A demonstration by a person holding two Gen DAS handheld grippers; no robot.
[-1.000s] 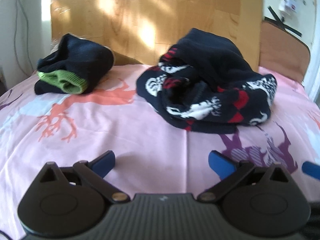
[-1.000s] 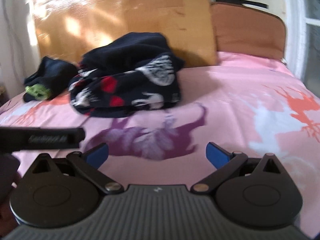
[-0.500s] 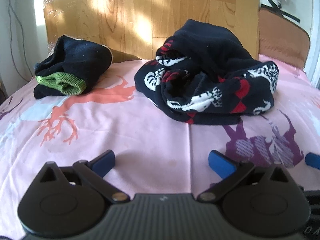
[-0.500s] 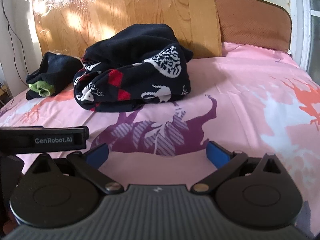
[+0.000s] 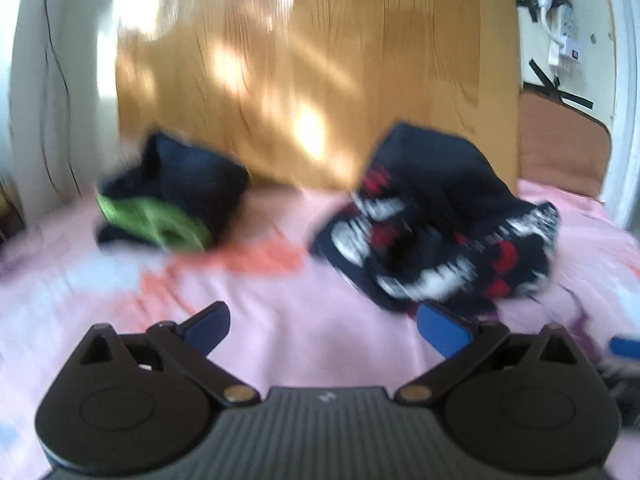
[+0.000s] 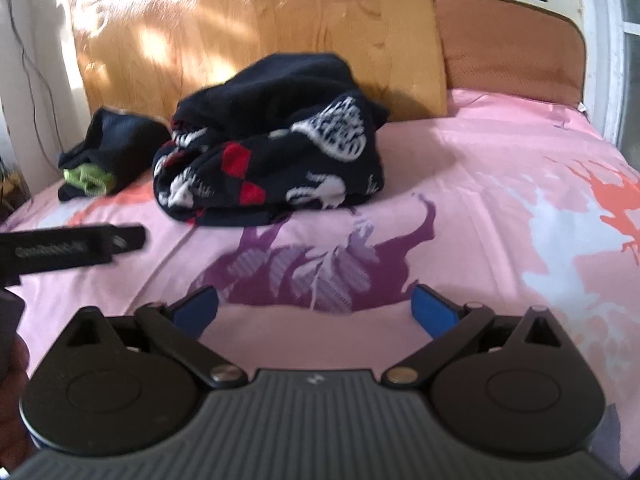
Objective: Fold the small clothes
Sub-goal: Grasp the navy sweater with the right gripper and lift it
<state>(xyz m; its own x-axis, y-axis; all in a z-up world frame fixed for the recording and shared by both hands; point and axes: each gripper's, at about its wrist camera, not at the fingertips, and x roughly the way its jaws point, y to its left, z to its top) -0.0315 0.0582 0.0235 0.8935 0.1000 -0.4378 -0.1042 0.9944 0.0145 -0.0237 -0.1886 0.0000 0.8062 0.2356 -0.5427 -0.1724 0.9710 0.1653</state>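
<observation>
At the bottom of the right wrist view, the right gripper (image 6: pixel 314 310) has its two blue pads (image 6: pixel 432 312) spread wide but drawing inward, with nothing between them except the pink bedsheet (image 6: pixel 500 184). At the bottom of the blurred left wrist view, the left gripper (image 5: pixel 324 326) stands wide apart too, holding nothing, its two blue pads (image 5: pixel 442 330) over bare sheet. Part of the left gripper's body shows at the left edge of the right wrist view as a black bar.

Two clothing bundles lie on the sheet ahead of both grippers, well apart from the pads. The larger one, a dark patterned garment (image 6: pixel 276 148) with white and red motifs, sits crumpled in the upper middle of the right wrist view and right of centre in the left wrist view. The smaller one, a dark garment with a green cuff (image 6: pixel 100 156), lies just beside it at the left. Behind both stands one wooden headboard (image 6: pixel 248 28), with one brown padded panel (image 6: pixel 508 44) at the upper right.
</observation>
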